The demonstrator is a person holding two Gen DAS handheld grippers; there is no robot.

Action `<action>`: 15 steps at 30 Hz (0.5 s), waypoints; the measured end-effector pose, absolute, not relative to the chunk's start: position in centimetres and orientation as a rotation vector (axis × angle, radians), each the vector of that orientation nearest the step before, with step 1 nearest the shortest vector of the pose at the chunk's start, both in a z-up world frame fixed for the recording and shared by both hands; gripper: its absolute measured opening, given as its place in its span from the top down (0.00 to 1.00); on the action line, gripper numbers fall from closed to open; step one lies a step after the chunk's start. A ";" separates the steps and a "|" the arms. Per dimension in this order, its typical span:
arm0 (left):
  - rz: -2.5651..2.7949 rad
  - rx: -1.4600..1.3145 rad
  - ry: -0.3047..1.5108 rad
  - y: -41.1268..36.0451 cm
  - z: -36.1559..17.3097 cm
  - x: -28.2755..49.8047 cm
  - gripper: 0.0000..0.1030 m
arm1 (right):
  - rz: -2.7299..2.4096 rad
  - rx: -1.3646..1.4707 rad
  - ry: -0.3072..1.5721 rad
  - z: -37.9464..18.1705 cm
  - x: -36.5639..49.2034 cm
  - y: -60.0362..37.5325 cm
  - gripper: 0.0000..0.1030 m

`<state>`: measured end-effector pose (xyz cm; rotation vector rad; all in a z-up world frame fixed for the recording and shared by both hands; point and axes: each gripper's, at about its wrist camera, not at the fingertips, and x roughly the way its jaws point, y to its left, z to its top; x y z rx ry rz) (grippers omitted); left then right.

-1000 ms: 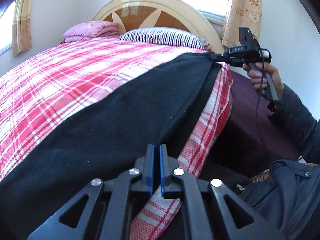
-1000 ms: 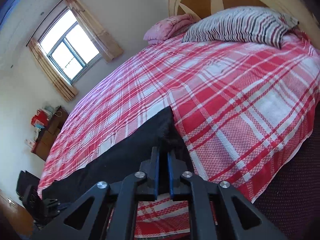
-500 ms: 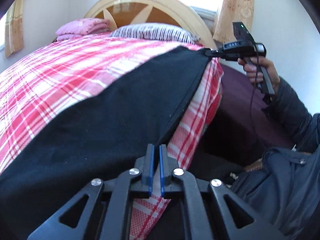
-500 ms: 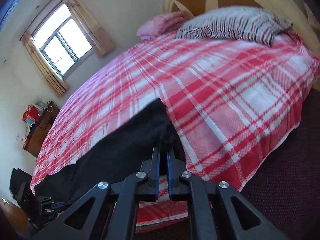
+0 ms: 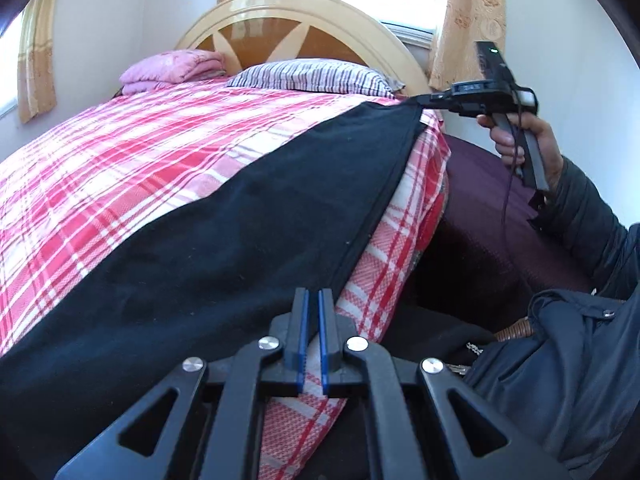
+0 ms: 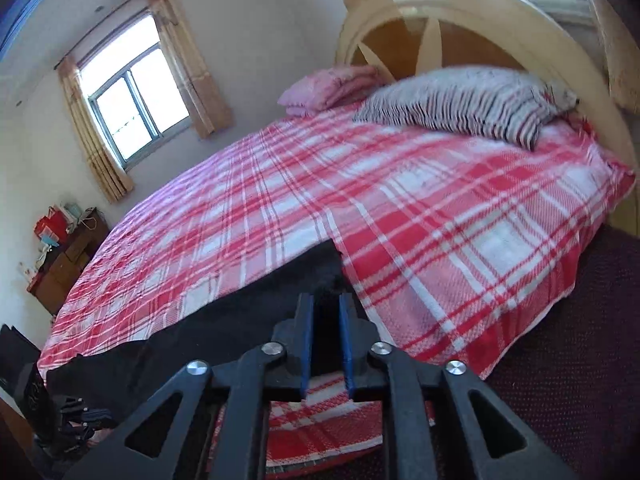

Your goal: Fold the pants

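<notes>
Now the black pants are lying stretched along the near edge of the bed, running from the left gripper away toward the right gripper. At the left gripper the cloth is spreading out to its left and ahead, and a corner of it seems to be passing between the blue pads, which are sitting almost together with only a thin gap; whether they are truly pinching the cloth is hard to tell from here. Further right, the right gripper is closing its narrow jaws on the far corner of the pants, the dark fabric filling the slot between its fingers.

Compared with a second ago, the pants are lying flatter and tauter, the loose flap at the right edge is gone, and the right gripper is sitting higher and further out.

The pants look like soft, matte, slightly linty fleece in a long tapering shape. The bedspread beneath is a woven red-and-white plaid, and the striped pillow is resting plump against the curved wooden headboard.
</notes>
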<state>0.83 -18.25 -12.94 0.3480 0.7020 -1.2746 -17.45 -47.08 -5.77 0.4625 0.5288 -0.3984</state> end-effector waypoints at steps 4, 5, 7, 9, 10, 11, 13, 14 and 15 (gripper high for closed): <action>-1.249 0.348 0.810 -18.7 -14.6 2.0 0.95 | -0.518 0.397 0.648 -6.8 -16.4 -47.1 0.69; -1.261 0.340 0.840 -18.7 -15.0 2.1 0.95 | -0.547 0.401 0.659 -7.0 -16.4 -47.4 0.69; -1.275 0.319 0.855 -18.3 -15.1 2.2 0.94 | -0.570 0.438 0.649 -7.2 -17.0 -48.4 0.69; -1.290 0.306 0.871 -18.0 -15.2 2.2 0.94 | -0.587 0.458 0.613 -6.8 -17.7 -48.8 0.69; -1.281 0.309 0.860 -17.9 -15.1 2.1 0.94 | -0.575 0.452 0.589 -6.4 -17.8 -48.7 0.69; -1.269 0.312 0.840 -17.6 -14.8 2.0 0.94 | -0.562 0.441 0.574 -6.1 -17.8 -48.3 0.69; -1.236 0.326 0.813 -17.2 -14.1 2.1 0.94 | -0.508 0.409 0.537 -5.3 -17.5 -46.8 0.69; -1.202 0.339 0.785 -16.7 -13.4 2.3 0.94 | -0.478 0.392 0.526 -5.0 -17.2 -46.0 0.69; -1.176 0.343 0.763 -16.2 -12.9 2.7 0.94 | -0.441 0.373 0.520 -4.9 -16.8 -45.0 0.68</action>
